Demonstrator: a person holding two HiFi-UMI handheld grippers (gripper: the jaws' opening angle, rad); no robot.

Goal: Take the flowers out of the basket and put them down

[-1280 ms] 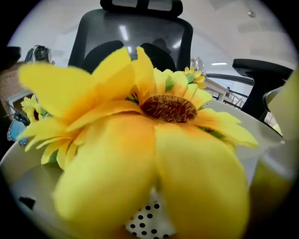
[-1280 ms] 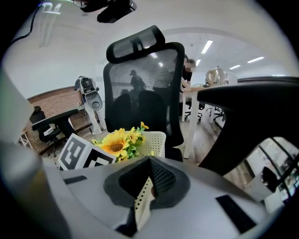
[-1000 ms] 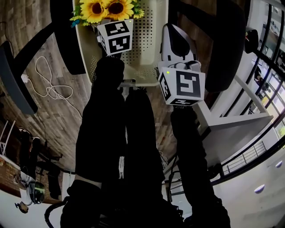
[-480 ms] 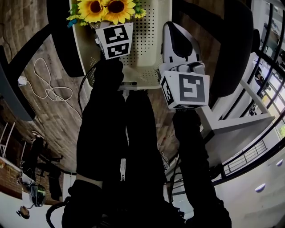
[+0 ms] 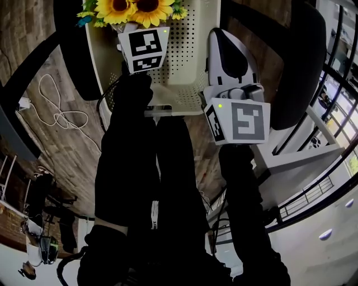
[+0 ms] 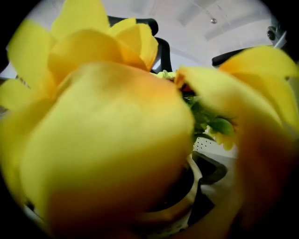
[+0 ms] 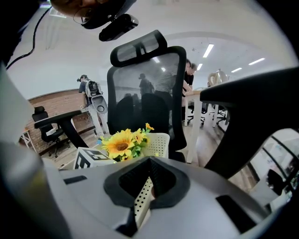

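Pushed farther into the yellow sunflowers (image 5: 131, 10) at the far-left corner of the white perforated basket (image 5: 187, 50): left gripper (image 5: 135, 31), jaws smothered by petals, width unreadable. Pinched on the basket rim: right gripper (image 7: 148, 186). Probably light and floppy; best taken low, by the stems.

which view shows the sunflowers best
The right gripper view: the whole bunch of sunflowers shows sharp and uncropped against the perforated wall of the basket. The head view crops them at its top edge. In the left gripper view blurred petals fill the frame, too close to make out a whole flower.
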